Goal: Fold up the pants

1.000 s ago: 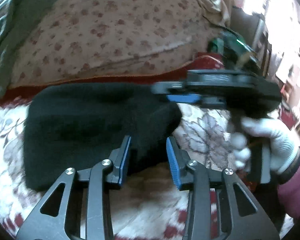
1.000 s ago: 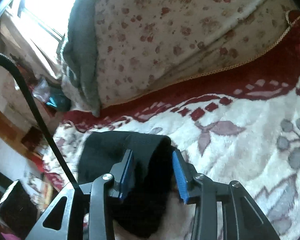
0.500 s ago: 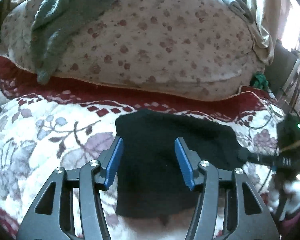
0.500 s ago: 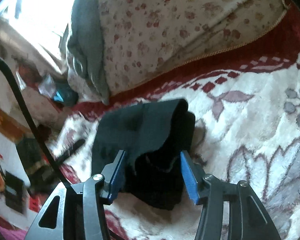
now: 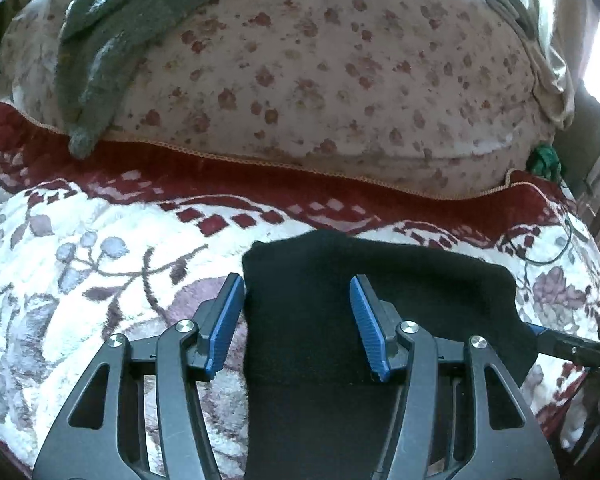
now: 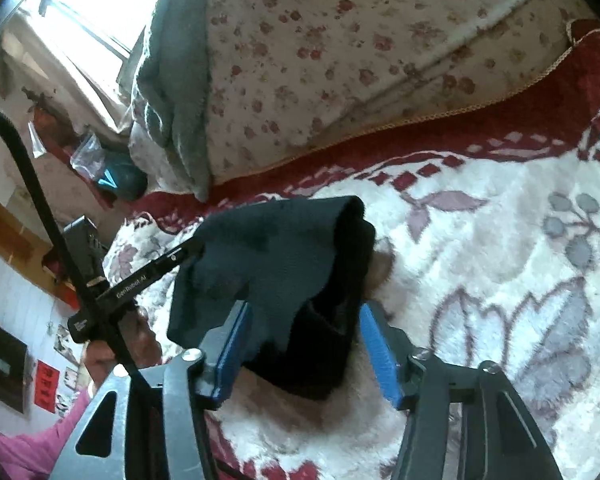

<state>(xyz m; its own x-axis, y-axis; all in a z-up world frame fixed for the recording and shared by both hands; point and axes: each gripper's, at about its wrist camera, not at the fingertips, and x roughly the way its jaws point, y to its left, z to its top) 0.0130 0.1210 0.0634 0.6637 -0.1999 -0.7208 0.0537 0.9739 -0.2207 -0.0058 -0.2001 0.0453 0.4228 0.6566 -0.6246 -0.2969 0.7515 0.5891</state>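
The black pants [image 5: 380, 292] lie folded into a compact bundle on the white and red floral blanket [image 5: 80, 272]. My left gripper [image 5: 296, 320] is open, its blue pads on either side of the bundle's left part, just above it. In the right wrist view the pants [image 6: 284, 256] sit as a thick folded stack with a loose top layer. My right gripper [image 6: 304, 348] is open around the near end of the stack. The left gripper's finger [image 6: 156, 268] shows at the bundle's left edge there; the right gripper's tip [image 5: 568, 344] shows at the bundle's right edge in the left wrist view.
A large floral pillow [image 5: 320, 80] with a grey towel [image 5: 112, 40] over it lies behind the pants. The blanket's red border [image 5: 220, 176] runs along it. A thin cable [image 5: 540, 252] lies on the blanket at right. Room clutter and a window [image 6: 80, 20] lie to the left.
Both grippers have opened wider and pulled back from the pants. The left view swung from the side to face the pillow. The bundle lies on the blanket, released.
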